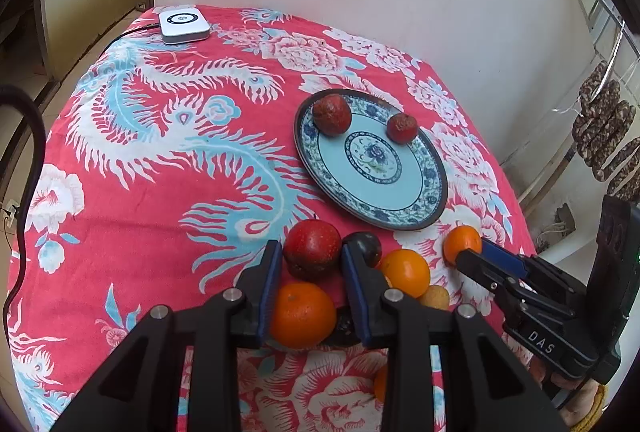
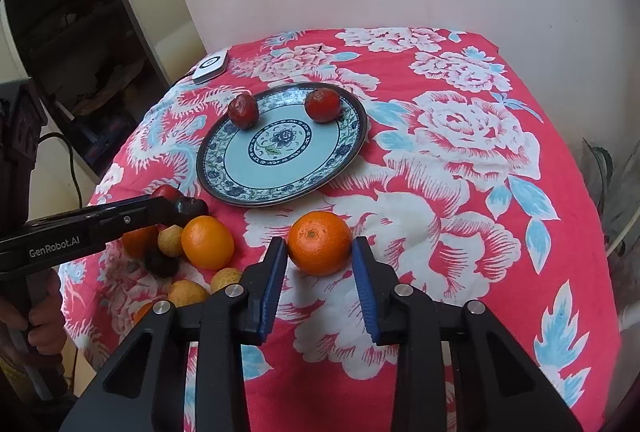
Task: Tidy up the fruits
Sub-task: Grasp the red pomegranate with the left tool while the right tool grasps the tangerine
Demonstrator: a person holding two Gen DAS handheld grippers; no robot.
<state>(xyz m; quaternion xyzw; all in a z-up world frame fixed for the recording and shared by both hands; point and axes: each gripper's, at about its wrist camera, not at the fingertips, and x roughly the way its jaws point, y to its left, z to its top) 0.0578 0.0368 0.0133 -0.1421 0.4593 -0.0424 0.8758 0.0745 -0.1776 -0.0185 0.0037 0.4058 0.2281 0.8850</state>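
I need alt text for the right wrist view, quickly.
The right tongs straddle an orange on a red floral tablecloth. Behind sits a blue patterned plate with two red fruits; more fruit lies left, under the left tongs.

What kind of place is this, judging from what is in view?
Probably a private home: a table under a red cloth printed with flowers, a blue-patterned ceramic plate and dark sausages hanging to dry beside a worn plaster wall.
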